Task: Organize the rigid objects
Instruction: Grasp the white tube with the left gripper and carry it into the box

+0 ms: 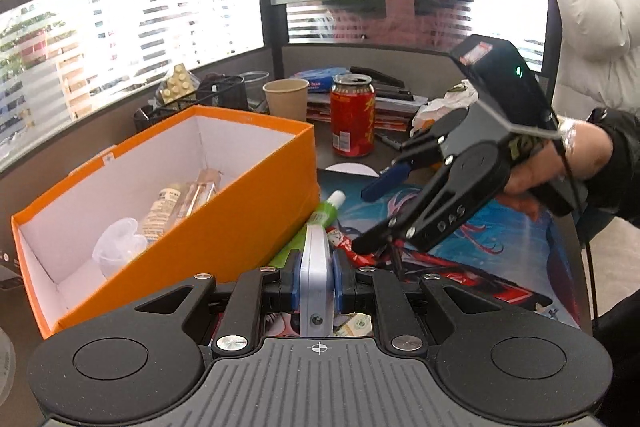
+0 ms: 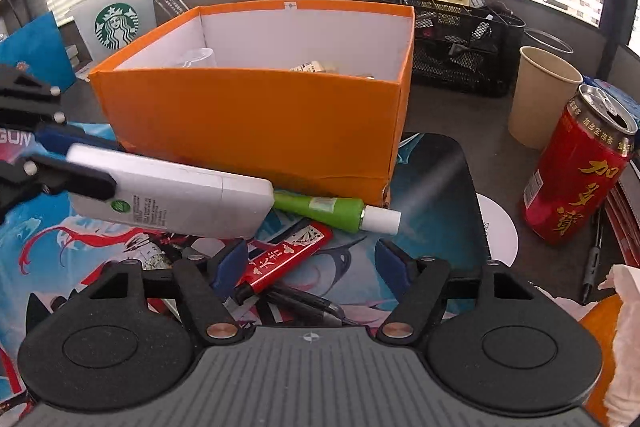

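I am pinching the white flat case edge-on in my left fingers, lifted near the orange box; my right fingers are hanging wide over the red lighter (centre them first, I judge).

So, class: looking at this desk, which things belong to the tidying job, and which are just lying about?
Part of the job:
orange box
white flat bottle, clamped in the left hand-held gripper
green tube
red lighter, below the open right hand-held gripper

Just lying about:
red can
paper cup
black mesh organiser
crumpled tissue
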`<state>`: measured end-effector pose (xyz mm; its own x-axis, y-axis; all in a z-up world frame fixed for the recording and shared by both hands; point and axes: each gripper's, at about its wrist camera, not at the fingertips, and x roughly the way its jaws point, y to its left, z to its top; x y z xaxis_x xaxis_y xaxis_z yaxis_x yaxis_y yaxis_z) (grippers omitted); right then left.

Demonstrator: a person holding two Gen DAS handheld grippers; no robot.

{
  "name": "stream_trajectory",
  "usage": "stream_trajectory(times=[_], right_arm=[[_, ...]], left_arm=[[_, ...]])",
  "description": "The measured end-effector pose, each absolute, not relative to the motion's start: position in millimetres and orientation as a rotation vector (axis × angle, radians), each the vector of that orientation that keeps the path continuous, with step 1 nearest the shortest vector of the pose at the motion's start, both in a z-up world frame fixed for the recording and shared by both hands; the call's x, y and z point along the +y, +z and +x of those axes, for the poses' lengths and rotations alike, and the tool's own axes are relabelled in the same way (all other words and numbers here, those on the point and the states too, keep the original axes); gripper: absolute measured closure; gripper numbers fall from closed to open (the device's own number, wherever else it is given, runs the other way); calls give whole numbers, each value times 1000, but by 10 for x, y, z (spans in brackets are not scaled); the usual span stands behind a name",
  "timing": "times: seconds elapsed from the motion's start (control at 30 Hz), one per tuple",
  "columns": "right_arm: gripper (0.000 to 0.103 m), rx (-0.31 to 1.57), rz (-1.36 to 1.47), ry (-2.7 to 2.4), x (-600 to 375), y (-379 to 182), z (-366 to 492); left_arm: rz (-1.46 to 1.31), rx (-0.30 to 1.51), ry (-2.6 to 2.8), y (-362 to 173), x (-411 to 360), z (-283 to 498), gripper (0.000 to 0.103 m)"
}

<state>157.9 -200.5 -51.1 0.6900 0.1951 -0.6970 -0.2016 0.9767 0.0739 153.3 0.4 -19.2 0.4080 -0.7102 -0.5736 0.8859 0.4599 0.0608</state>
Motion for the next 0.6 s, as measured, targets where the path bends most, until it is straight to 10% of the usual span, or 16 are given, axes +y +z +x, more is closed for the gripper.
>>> stream_trajectory(times=[0.6], right_arm=[[40,737,-34,264,-1805,-520,1387]], left_arm=[[373,426,-1040,361,-76,1581,89]])
